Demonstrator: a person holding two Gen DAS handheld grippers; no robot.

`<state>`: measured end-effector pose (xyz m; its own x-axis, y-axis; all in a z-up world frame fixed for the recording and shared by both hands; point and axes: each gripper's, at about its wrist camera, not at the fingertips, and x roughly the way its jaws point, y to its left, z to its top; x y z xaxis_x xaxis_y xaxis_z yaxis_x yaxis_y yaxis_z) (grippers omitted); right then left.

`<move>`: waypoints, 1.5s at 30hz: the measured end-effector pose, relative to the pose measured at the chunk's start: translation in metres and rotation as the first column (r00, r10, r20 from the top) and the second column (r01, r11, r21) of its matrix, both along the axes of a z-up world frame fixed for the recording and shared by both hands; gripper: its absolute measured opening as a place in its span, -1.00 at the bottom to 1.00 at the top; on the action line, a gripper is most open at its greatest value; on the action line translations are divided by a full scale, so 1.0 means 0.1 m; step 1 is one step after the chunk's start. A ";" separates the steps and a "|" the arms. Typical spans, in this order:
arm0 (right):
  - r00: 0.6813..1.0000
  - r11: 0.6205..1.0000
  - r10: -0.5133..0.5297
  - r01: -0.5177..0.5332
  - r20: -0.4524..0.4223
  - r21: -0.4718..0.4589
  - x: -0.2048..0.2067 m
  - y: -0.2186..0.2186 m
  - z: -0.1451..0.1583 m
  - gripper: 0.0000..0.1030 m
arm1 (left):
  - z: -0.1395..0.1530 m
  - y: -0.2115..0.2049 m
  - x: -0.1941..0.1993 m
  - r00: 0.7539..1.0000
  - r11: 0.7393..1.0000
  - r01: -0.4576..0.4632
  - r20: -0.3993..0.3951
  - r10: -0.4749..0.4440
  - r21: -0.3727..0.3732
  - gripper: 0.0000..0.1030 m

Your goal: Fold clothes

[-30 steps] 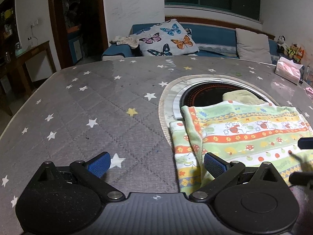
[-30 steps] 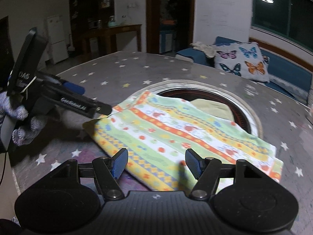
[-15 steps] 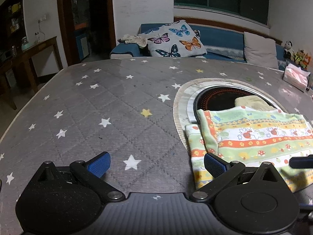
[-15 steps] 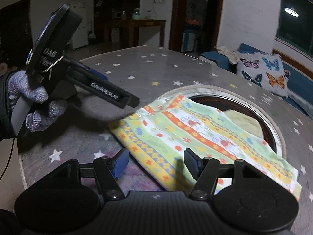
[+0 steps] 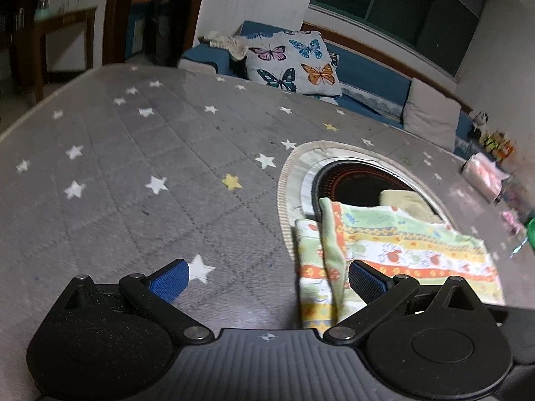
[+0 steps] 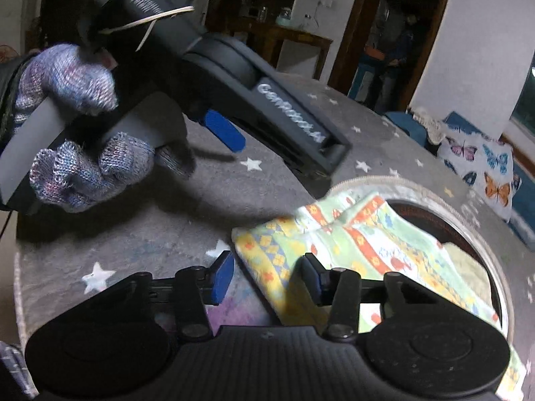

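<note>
Your left gripper (image 5: 267, 282) has lifted off the cloth (image 5: 418, 250), fingers wide apart; right gripper (image 6: 265, 279) closed in at its 7 o'clock corner, fingers apart, empty. Cloth lies doubled on the bench (image 5: 133, 173).

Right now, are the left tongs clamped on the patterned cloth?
No: the left tongs stand open with only the star tablecloth between them, the patterned cloth beside.

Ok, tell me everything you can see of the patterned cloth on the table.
The patterned cloth is a soft, thin-looking fabric in pale green, yellow and white bands with orange stripes and small cartoon prints. It lies folded in layers on the grey star-print table cover, its far part draped over the round dark opening in the table and partly covering a plain yellowish cloth. Its left edge is rumpled into a raised ridge. The right tongs stand open around its near corner; the left tongs are open beside it.
</note>
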<state>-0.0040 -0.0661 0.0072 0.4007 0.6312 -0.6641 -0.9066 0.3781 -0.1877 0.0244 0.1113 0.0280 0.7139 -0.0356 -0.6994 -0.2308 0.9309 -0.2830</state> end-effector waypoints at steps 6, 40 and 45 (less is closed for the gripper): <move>0.999 0.998 -0.033 0.033 0.009 0.045 0.05 -0.03 0.06 -0.76 | -0.01 0.03 0.06 1.000 0.990 0.015 -0.007 -0.016 -0.138 1.00; 0.826 0.814 -0.543 0.562 -0.150 0.149 0.90 -1.69 0.13 -0.64 | -0.19 -0.25 0.30 0.997 0.940 0.051 -0.038 -0.068 -0.338 -0.69; 0.742 0.729 -0.653 0.670 -0.153 0.141 1.14 -1.99 0.00 -0.58 | -0.16 -0.28 0.31 0.997 0.948 0.056 -0.038 -0.072 -0.313 -0.69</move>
